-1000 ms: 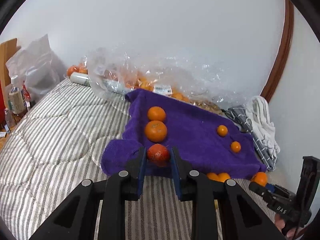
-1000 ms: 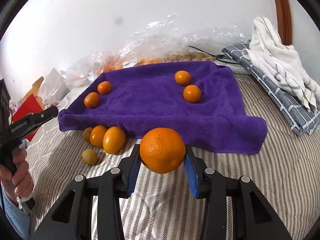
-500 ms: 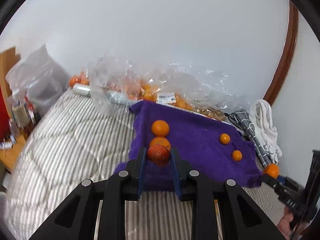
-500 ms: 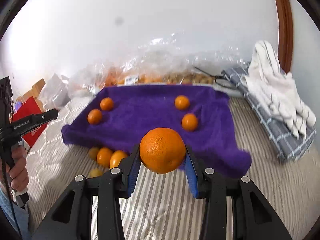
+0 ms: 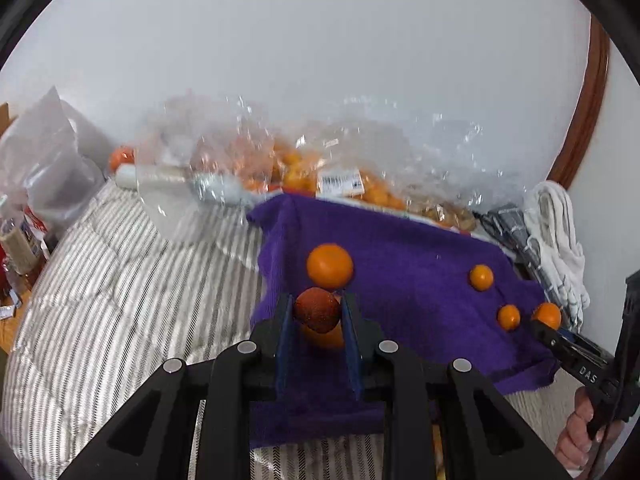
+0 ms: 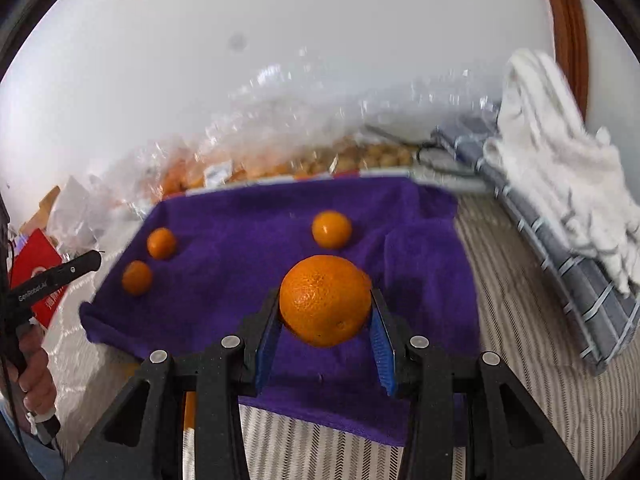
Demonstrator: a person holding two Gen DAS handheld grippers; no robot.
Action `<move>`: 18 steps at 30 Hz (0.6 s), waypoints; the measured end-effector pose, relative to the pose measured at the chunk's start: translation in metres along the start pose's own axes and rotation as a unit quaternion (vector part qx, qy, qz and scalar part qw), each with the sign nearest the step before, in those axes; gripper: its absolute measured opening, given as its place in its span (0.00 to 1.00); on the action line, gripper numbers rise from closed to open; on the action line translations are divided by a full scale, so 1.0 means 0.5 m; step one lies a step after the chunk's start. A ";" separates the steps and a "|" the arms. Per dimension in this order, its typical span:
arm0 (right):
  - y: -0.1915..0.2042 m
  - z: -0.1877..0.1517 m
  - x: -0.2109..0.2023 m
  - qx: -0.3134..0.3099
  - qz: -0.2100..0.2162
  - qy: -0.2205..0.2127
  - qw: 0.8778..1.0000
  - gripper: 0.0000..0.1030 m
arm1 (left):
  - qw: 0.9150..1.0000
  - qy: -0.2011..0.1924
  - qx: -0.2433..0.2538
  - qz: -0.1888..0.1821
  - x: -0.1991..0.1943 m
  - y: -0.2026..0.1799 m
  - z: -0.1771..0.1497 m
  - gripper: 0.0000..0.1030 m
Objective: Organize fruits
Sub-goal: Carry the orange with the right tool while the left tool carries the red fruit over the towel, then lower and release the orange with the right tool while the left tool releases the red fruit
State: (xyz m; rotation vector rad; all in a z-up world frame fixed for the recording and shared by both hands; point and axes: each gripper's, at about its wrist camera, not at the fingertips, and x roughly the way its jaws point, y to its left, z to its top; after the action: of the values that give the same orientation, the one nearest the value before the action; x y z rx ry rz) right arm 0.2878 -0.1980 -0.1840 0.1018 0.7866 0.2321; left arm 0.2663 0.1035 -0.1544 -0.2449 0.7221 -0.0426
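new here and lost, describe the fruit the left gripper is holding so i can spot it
Find the purple towel on the striped bed. At its near left edge the left gripper pinches a small fruit. It is dark reddish, unlike the bright oranges around it.

An orange (image 5: 325, 337) on the purple towel (image 5: 404, 256) is mostly hidden behind the dark fruit (image 5: 318, 310). The plastic bags (image 6: 304, 132) are blurred, their contents indistinct.
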 end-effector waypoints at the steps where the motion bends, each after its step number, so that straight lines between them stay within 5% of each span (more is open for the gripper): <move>1: 0.001 -0.002 0.006 -0.006 -0.006 0.002 1.000 0.40 | 1.000 0.005 0.005 0.001 0.002 -0.002 -0.004 0.22; 7: -0.004 -0.009 0.028 0.004 0.014 0.025 1.000 0.40 | 1.000 0.028 0.006 -0.007 0.020 -0.004 -0.021 0.22; 18: 0.018 -0.026 0.052 -0.029 -0.022 0.039 0.999 0.41 | 0.998 0.047 0.034 0.010 0.041 -0.028 -0.037 0.22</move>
State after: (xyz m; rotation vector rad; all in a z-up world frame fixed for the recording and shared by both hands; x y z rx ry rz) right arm 0.2947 -0.1828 -0.2096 0.0215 0.8577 0.2176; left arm 0.2702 0.0838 -0.1778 -0.1712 0.8156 -0.0598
